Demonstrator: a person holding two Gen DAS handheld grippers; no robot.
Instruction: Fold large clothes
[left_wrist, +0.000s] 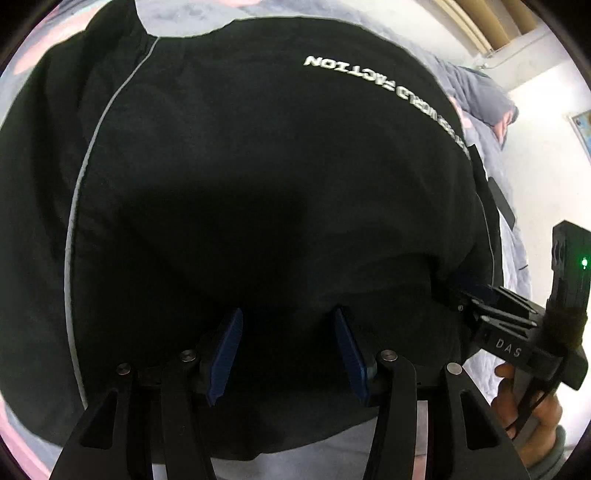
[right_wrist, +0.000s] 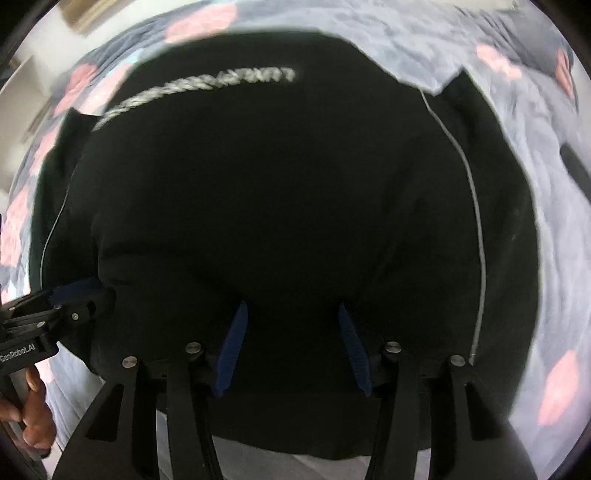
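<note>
— Where does the garment lie?

— The black top (left_wrist: 258, 166) with white lettering (left_wrist: 373, 77) is spread on the grey bedspread with pink patches (right_wrist: 535, 122), a thin pale piping line (right_wrist: 476, 221) curving down its side.

— And our grippers?

— We hold the left gripper (left_wrist: 288, 354) and the right gripper (right_wrist: 291, 347) side by side above the near hem, pointing steeply down. Both sets of blue pads (left_wrist: 225, 354) stand apart, released, with dark cloth below them but nothing pinched. A hand (left_wrist: 532, 402) shows at the right gripper's handle.

Grey bedspread (right_wrist: 535, 206) with pink patches; white wall (left_wrist: 546, 155) beyond.
</note>
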